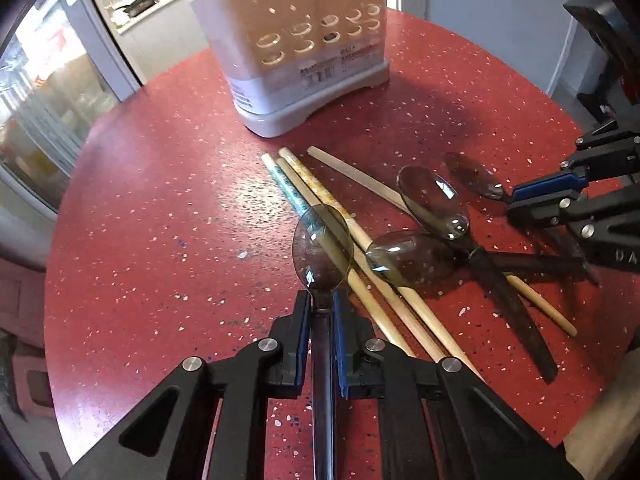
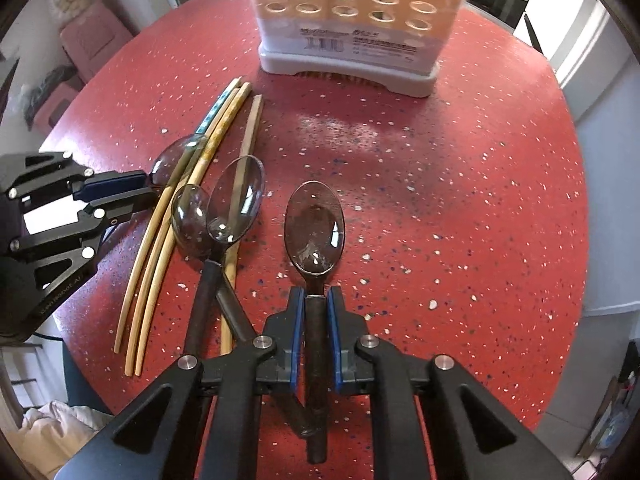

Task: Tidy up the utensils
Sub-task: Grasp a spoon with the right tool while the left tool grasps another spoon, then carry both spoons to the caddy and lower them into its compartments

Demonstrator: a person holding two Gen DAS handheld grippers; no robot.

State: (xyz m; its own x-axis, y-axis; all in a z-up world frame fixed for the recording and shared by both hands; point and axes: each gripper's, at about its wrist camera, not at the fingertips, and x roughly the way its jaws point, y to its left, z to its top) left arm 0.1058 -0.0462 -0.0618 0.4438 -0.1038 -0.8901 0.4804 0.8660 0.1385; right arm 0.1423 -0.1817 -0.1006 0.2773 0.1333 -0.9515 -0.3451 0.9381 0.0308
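Each smoky plastic spoon, one in the left gripper (image 1: 321, 306) and one in the right gripper (image 2: 316, 300), is clamped at the neck over the red table (image 1: 160, 200); light, slick, brittle-looking, best gripped on the dark handle.

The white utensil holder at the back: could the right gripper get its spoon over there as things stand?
Probably yes. The right gripper is shut on a spoon, and the red table between it and the utensil holder looks bare; the chopsticks lie off to the side.
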